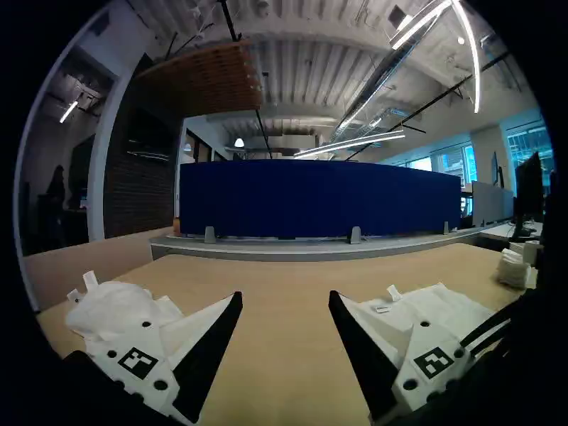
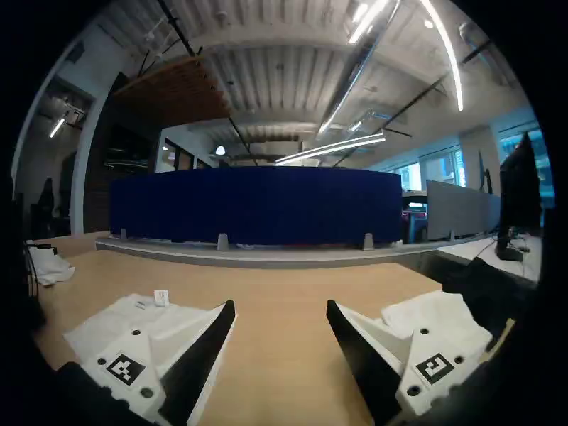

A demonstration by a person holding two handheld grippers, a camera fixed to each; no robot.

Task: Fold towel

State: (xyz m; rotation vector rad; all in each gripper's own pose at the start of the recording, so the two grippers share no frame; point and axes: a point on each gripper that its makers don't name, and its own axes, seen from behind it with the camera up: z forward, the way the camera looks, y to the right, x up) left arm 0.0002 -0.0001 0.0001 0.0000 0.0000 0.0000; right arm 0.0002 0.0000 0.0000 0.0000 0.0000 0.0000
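Wide apart stand left tongs (image 1: 285, 295) and right tongs (image 2: 280, 304), beside white towels (image 1: 113, 309) on the table (image 1: 284, 273).

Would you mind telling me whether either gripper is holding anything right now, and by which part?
Nothing is held: the left gripper and the right gripper are both open, with bare wooden table between the jaws and white towels lying alongside.

Rumpled white towel (image 1: 113, 309) on tan table (image 1: 284, 298)
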